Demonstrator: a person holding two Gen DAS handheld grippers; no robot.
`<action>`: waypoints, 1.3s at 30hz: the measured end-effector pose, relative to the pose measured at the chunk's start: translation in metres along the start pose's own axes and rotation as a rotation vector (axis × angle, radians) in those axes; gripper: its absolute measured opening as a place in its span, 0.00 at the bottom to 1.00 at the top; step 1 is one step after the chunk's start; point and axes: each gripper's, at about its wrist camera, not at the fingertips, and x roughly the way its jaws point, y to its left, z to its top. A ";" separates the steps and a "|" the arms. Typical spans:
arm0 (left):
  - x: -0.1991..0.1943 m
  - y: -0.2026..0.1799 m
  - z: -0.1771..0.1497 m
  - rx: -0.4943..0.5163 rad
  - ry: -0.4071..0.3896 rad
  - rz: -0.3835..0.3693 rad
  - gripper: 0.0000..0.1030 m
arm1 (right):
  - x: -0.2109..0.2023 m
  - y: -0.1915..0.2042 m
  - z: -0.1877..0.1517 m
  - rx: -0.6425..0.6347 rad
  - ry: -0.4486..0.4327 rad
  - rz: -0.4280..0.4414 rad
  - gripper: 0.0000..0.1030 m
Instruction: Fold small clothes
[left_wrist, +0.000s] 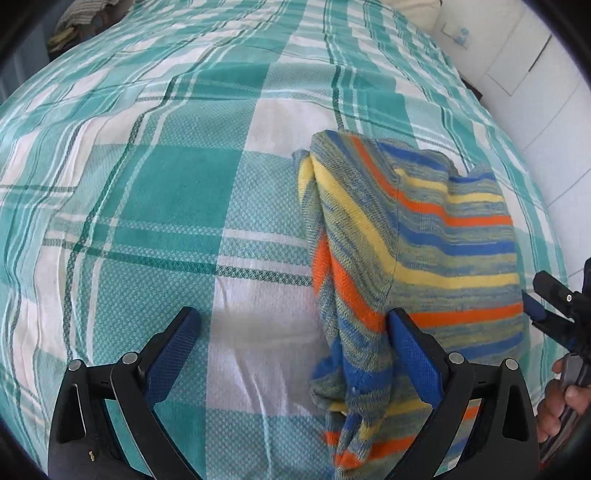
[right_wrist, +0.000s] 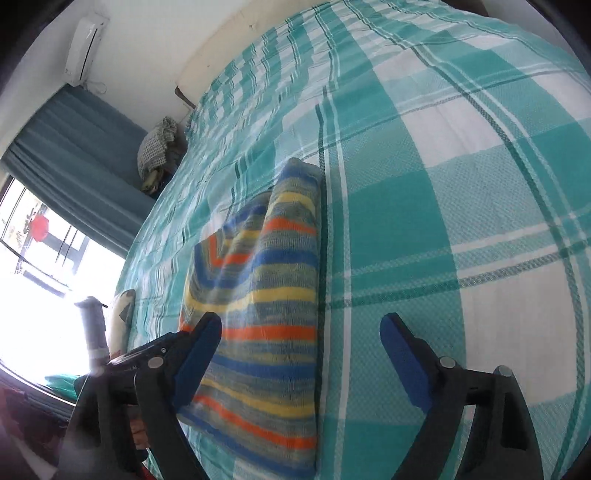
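Note:
A small knitted garment with blue, yellow, orange and grey stripes (left_wrist: 417, 236) lies partly folded on the teal-and-white checked bedspread (left_wrist: 177, 184). My left gripper (left_wrist: 291, 321) is open; its right finger (left_wrist: 410, 350) rests against the garment's bunched near edge, its left finger over bare bedspread. The garment also shows in the right wrist view (right_wrist: 266, 302), folded with a straight right edge. My right gripper (right_wrist: 301, 325) is open, its left finger (right_wrist: 199, 343) over the garment. The right gripper also shows at the right edge of the left wrist view (left_wrist: 554, 299), beside the garment.
The bedspread (right_wrist: 443, 184) covers the whole bed. A white wall (left_wrist: 535, 74) runs along the bed's right side. A teal curtain (right_wrist: 74, 155), a bright window (right_wrist: 44, 288), an air conditioner (right_wrist: 85, 44) and a heap of checked cloth (right_wrist: 159, 147) lie beyond the bed.

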 end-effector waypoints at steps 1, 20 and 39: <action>0.002 -0.004 0.001 -0.008 -0.010 -0.013 0.92 | 0.018 -0.002 0.007 0.036 0.034 0.024 0.71; -0.069 -0.059 -0.018 0.123 -0.131 0.263 0.82 | -0.040 0.105 0.026 -0.356 -0.065 -0.365 0.80; -0.259 -0.113 -0.185 0.179 -0.277 0.388 0.97 | -0.239 0.107 -0.178 -0.381 -0.188 -0.473 1.00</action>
